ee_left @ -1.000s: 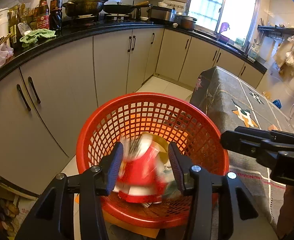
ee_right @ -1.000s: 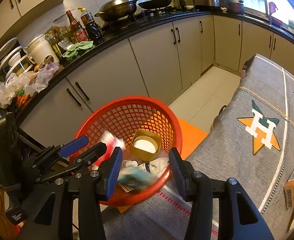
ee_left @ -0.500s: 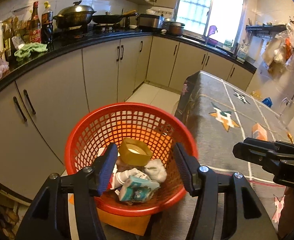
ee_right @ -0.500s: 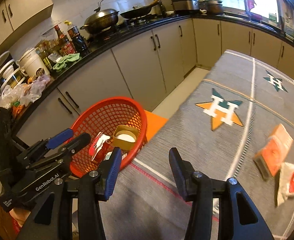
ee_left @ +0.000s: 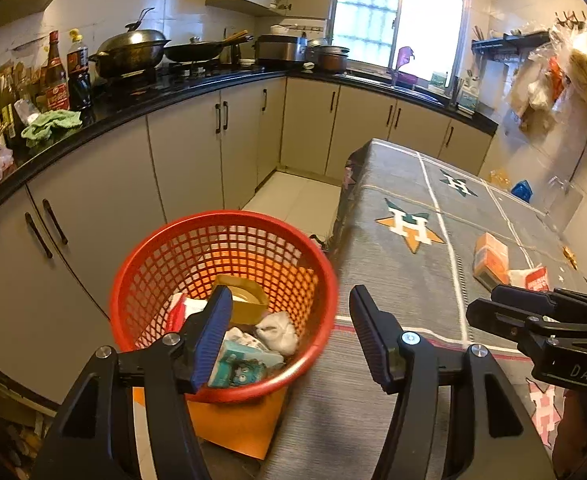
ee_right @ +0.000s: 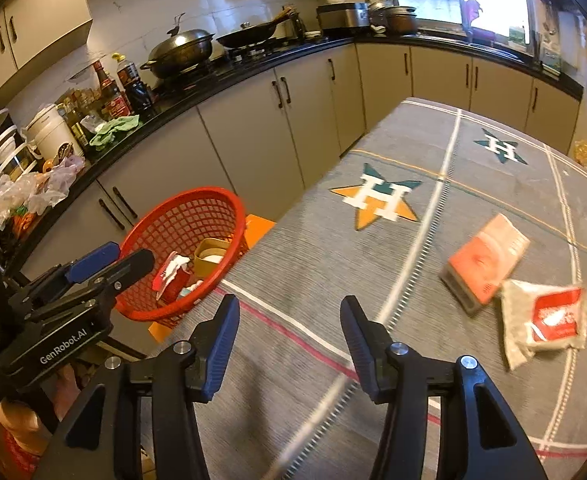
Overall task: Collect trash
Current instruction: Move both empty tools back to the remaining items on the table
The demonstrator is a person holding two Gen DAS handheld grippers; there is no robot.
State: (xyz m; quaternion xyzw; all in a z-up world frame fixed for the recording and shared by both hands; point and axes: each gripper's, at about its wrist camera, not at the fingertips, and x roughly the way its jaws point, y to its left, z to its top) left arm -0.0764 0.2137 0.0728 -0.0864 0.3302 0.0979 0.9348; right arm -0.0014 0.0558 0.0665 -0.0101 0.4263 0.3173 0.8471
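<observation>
The trash left to collect lies on the bench (ee_right: 313, 264): a flat orange carton (ee_right: 487, 258), a rectangular box with crisp edges, and touching its near corner a crumpled whitish packet (ee_right: 545, 320) with a red label, soft and wrinkled. Both sit near the bench's right side, well apart from the basket (ee_left: 145, 264).

The basket is round red plastic with a square lattice wall and a smooth rolled rim. It stands just beside the bench's left edge on an orange stool (ee_left: 241, 420). Inside are a mustard-yellow tub (ee_left: 245, 300), a balled white tissue (ee_left: 277, 332), a teal printed carton (ee_left: 245, 364) and a red-and-white wrapper (ee_right: 169, 276).

The bench wears a grey woven cloth with white lines and orange-and-green star emblems.

The left claw (ee_left: 287, 336) hangs over the basket's right rim, its ribbed blue pads apart and opening, nothing between them. The right claw (ee_right: 289, 344) hovers above bare cloth, short of the carton, also apart, widening and empty.
</observation>
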